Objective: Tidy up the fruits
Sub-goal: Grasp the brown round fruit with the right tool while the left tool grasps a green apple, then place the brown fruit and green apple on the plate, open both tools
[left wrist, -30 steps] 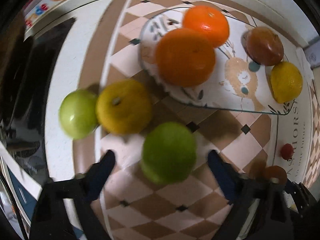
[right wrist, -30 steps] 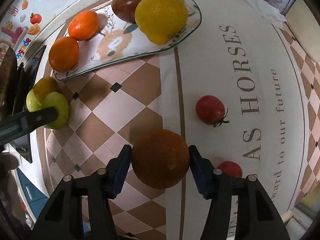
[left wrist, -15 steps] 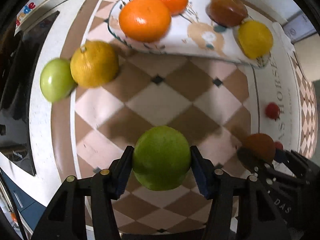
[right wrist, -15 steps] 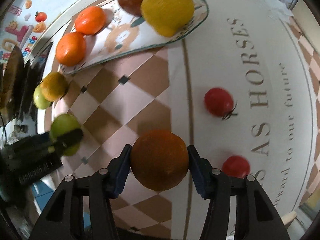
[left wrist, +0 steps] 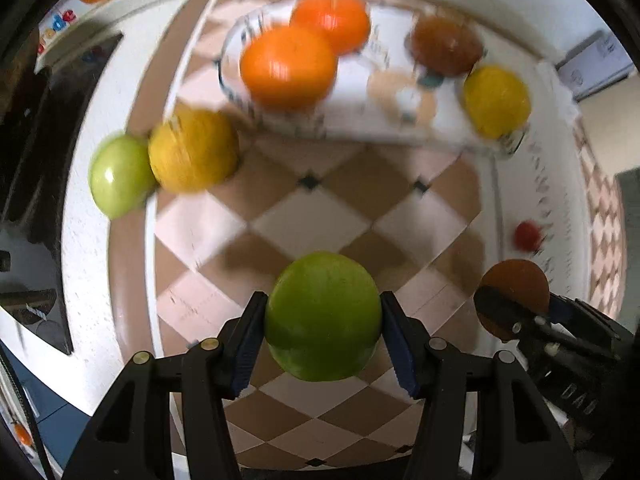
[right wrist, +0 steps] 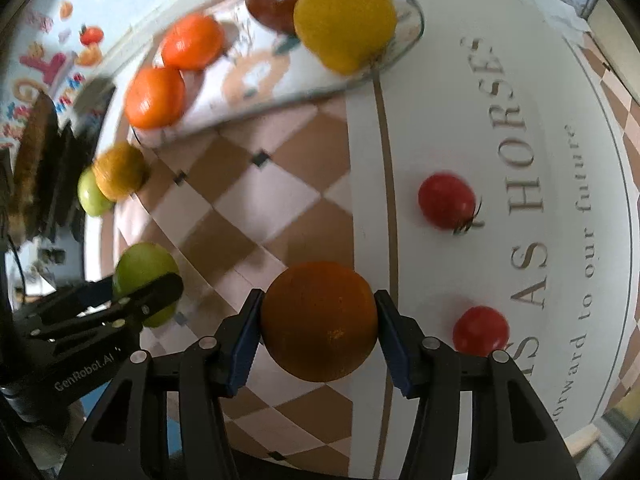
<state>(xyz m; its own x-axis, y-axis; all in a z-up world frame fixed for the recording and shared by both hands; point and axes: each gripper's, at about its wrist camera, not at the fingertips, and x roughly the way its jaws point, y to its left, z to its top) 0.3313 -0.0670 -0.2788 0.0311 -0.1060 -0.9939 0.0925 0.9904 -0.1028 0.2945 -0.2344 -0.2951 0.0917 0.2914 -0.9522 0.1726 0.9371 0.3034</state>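
My left gripper [left wrist: 323, 332] is shut on a green apple [left wrist: 323, 316] and holds it above the checkered cloth. My right gripper [right wrist: 318, 332] is shut on a dark orange [right wrist: 319, 320]; it also shows in the left wrist view [left wrist: 514, 288]. A glass plate [left wrist: 360, 120] at the back holds two oranges [left wrist: 288, 66], a brown apple [left wrist: 446, 46] and a yellow lemon [left wrist: 496, 100]. A second green apple [left wrist: 118, 176] and a yellow-orange citrus [left wrist: 194, 150] lie touching on the cloth left of the plate.
Two red tomatoes [right wrist: 446, 200] [right wrist: 480, 330] lie on the white lettered part of the cloth at the right. A dark object [right wrist: 36, 168] stands at the table's left edge. A crumpled white tissue [right wrist: 544, 0] lies at the far right.
Both grippers have kept hold of their fruit. The left gripper has moved with the green apple towards the plate, which looks nearer and blurred. The right view has shifted slightly.
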